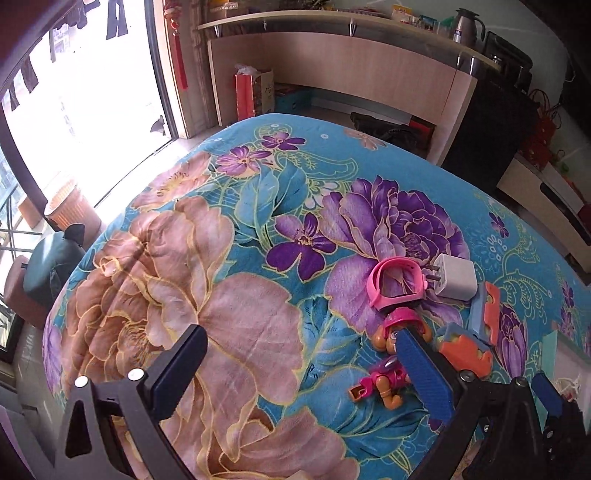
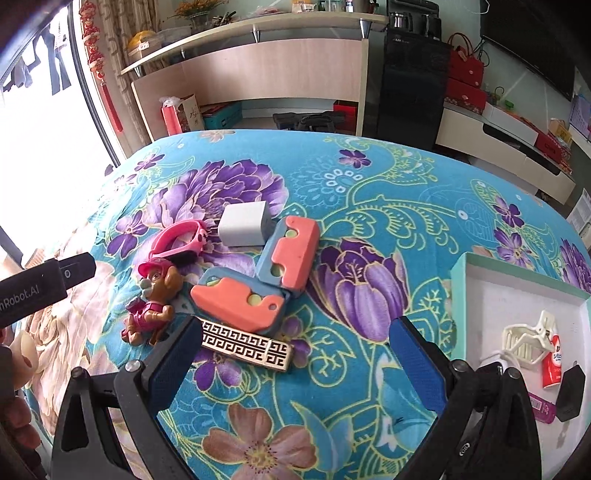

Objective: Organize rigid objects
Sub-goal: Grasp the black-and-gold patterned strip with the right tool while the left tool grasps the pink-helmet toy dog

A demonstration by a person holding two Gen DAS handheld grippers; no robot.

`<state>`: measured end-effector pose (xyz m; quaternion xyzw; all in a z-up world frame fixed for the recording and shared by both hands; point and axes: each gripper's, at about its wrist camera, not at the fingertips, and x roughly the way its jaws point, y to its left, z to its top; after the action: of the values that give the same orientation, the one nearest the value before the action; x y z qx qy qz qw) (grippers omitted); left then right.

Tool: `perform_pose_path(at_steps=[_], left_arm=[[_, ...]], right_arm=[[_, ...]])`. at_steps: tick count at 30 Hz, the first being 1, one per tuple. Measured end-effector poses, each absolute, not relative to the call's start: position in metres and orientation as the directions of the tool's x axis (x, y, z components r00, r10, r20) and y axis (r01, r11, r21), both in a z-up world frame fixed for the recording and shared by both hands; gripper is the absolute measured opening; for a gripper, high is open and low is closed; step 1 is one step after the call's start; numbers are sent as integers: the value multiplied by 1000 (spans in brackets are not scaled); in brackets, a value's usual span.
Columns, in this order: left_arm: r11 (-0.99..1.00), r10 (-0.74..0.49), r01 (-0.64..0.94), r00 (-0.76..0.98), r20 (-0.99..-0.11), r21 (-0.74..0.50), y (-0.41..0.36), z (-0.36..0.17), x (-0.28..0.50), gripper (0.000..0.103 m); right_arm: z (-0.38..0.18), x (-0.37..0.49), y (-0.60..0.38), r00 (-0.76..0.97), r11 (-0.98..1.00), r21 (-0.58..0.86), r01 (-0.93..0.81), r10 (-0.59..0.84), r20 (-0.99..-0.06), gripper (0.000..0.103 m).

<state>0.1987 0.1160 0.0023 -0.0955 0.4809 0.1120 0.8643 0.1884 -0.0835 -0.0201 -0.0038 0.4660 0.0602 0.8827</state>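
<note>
Two wide-open, empty blue-padded grippers, left (image 1: 301, 363) and right (image 2: 295, 354), above floral blanket (image 2: 369, 192); small toy pup figure (image 2: 153, 299), pink wristband (image 2: 181, 240), white charger cube (image 2: 243, 225) clustered mid-blanket, mint-rimmed box (image 2: 517, 280) at right edge.

A floral blanket (image 2: 369, 192) covers the bed. Behind it stands a long wooden counter (image 2: 280, 70) with a shelf on top — a red gift bag (image 1: 245, 94) on the floor beside it, a steel thermos (image 1: 466, 26) on top.
</note>
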Motion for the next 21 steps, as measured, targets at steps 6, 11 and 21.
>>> perform_pose_path(at_steps=[6,11,21], left_arm=[[964,66,-254,502,-862,-74,115,-6,203,103],[966,40,-240,498,-866,-92,114,-11,205,103],[976,6,-192,491,-871,-101,103,-14,209,103]], right_arm=[[-38,193,-62,524,990,41,-134,106,-845,101],[-47,196,-54,517,990,37,-136,103,-850,101],[-58,202,-48,526,995,28,-99,76,-847,101]])
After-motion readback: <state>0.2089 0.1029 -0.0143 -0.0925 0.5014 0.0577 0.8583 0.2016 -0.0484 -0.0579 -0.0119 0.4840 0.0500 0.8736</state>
